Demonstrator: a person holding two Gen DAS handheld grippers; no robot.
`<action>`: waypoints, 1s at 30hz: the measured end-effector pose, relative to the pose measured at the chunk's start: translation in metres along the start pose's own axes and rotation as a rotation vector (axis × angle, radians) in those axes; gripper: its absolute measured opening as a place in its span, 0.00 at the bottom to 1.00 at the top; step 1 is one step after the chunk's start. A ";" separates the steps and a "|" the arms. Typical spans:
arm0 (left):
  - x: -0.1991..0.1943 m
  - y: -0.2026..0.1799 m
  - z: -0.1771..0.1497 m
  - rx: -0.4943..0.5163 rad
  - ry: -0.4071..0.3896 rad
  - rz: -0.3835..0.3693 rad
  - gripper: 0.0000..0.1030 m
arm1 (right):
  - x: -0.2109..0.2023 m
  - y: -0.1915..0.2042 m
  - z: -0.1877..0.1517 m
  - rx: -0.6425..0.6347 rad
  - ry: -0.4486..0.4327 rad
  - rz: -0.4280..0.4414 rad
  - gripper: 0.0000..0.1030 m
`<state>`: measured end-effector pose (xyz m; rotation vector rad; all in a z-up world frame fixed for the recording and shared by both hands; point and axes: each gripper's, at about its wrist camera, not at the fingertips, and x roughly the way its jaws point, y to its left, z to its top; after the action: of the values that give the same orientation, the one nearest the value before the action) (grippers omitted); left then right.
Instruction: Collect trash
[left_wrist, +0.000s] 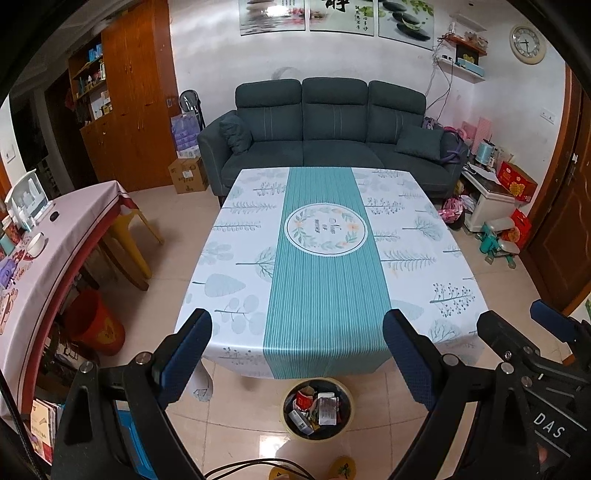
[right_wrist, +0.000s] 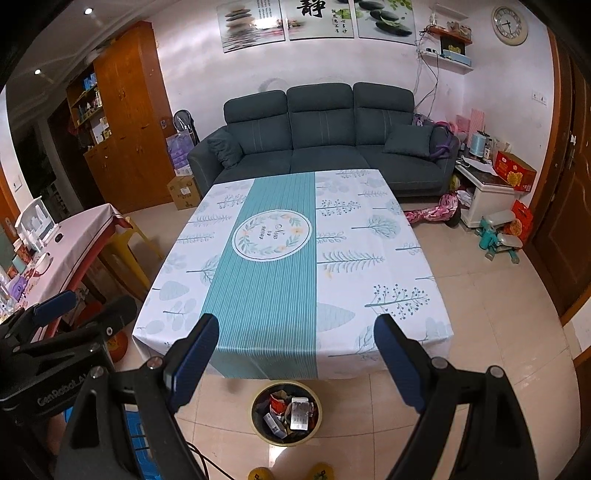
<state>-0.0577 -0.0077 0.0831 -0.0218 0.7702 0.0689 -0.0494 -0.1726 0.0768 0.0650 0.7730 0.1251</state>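
1. Living room first, from the left wrist view: we've got a dark sofa (left_wrist: 325, 125) against the back wall and a table (left_wrist: 424, 258) under a white leafy cloth with a teal stripe running away from us toward the sofa.
2. Same view, the trash bin (left_wrist: 317, 408) sits upright on the tile floor just off the table's near edge, mouth facing up. It's round, so no real long axis. Wrappers and small cartons are piled inside.
3. Our left gripper (left_wrist: 297, 350) hangs above the near table edge and the bin, aimed forward and tilted down. Its blue pads (left_wrist: 186, 354) are spread wide, nothing between them.
4. Part of the other gripper pokes in at the right edge of that view.
5. Right wrist view: same table (right_wrist: 369, 240), same sofa (right_wrist: 321, 133), with the trash bin (right_wrist: 286, 413) on the floor near the front edge, a bit left of center.
6. Our right gripper (right_wrist: 295, 354) is held the same way, angled down over the table edge, jaws wide apart and holding nothing.
7. The left gripper's blue pads show at the left edge, beside a side table (right_wrist: 85, 236) with a pinkish cloth.
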 end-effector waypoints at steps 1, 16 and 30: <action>0.000 -0.001 0.001 0.002 -0.002 0.001 0.90 | 0.000 0.001 0.000 0.000 -0.001 0.002 0.84; 0.008 -0.006 0.007 0.004 0.004 0.015 0.90 | 0.007 0.000 0.008 -0.003 -0.007 0.025 0.84; 0.014 -0.007 0.008 0.005 0.033 0.031 0.90 | 0.020 -0.004 0.013 -0.008 0.012 0.044 0.84</action>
<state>-0.0420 -0.0137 0.0787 -0.0062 0.8043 0.0961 -0.0257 -0.1743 0.0723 0.0742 0.7829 0.1702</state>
